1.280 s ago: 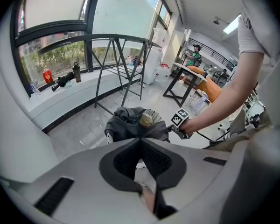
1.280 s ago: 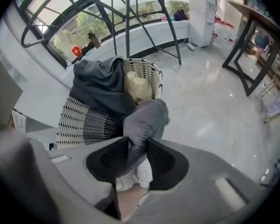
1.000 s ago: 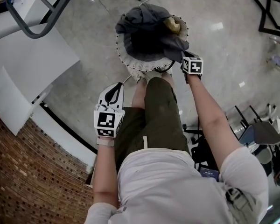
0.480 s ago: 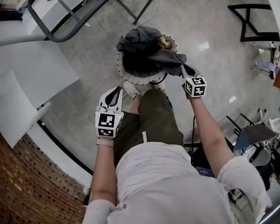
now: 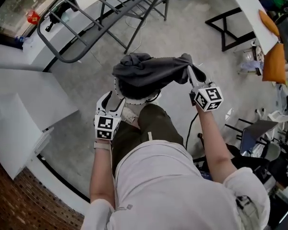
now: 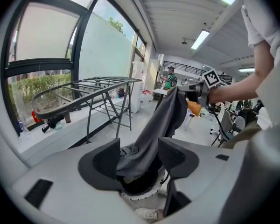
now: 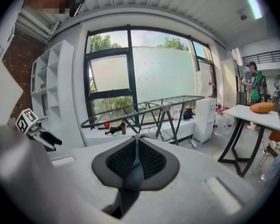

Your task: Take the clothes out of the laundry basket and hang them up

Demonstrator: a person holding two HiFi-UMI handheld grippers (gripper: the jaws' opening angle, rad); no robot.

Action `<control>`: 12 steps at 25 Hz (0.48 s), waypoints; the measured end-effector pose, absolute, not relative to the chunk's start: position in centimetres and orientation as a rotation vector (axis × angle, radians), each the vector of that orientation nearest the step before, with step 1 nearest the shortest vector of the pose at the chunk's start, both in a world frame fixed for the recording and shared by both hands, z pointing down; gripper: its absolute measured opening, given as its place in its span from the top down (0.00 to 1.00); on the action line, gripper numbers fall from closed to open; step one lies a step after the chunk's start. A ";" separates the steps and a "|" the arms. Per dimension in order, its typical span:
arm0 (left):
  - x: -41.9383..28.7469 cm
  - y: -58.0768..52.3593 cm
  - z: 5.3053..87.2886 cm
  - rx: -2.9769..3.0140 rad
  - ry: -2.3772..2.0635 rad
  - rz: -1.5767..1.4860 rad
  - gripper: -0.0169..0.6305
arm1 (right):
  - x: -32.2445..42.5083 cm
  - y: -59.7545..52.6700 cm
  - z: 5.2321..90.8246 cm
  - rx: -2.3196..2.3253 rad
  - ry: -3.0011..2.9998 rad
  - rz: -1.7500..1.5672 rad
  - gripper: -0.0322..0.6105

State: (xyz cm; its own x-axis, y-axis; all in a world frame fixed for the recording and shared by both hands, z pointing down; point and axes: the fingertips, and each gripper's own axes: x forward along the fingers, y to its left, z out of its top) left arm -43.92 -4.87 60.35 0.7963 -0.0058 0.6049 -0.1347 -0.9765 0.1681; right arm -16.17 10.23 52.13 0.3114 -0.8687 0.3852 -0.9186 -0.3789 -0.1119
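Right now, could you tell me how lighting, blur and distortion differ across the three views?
Head view: evenly lit and sharp, the drying rack slightly bowed. Left gripper view: heavy fisheye, dark corners, bright window. Right gripper view: same fisheye, the near cloth soft.

1. A dark grey garment (image 5: 149, 73) is held up by one corner, which is pinched between the closed jaws of the right hand-held gripper (image 5: 191, 73). From there it is stretched in a sagging band down to the basket, where its other end is bunched over the far rim.
2. The laundry basket (image 5: 134, 100), round with a white rim, is stood upright on the floor and largely covered by the garment.
3. A dark metal drying rack (image 5: 101, 13) is set up unfolded beyond the basket.
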 end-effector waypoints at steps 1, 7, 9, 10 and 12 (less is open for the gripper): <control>-43.8 -4.8 60.2 2.793 -0.079 0.930 0.60 | -16.2 10.0 49.9 2.462 -1.678 0.538 0.91; -41.7 -3.6 59.3 2.828 0.077 0.934 0.57 | -16.4 8.8 38.7 2.548 -1.690 0.338 0.91; -40.3 -3.4 59.2 2.846 0.106 0.949 0.56 | -16.3 8.7 35.7 2.594 -1.692 0.297 0.91; -39.4 -3.3 59.3 2.855 0.116 0.957 0.56 | -16.3 8.7 34.3 2.620 -1.694 0.280 0.91; -37.5 -3.0 59.7 2.863 0.120 0.973 0.55 | -16.3 8.9 31.8 2.655 -1.707 0.248 0.91</control>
State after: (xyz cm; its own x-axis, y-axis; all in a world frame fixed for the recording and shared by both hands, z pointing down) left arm -37.49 -2.96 59.67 0.7908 0.1120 0.6018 0.0379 -0.9902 0.1345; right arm -16.28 8.86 31.78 0.4064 -0.9060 0.1184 -0.9022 -0.4185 -0.1049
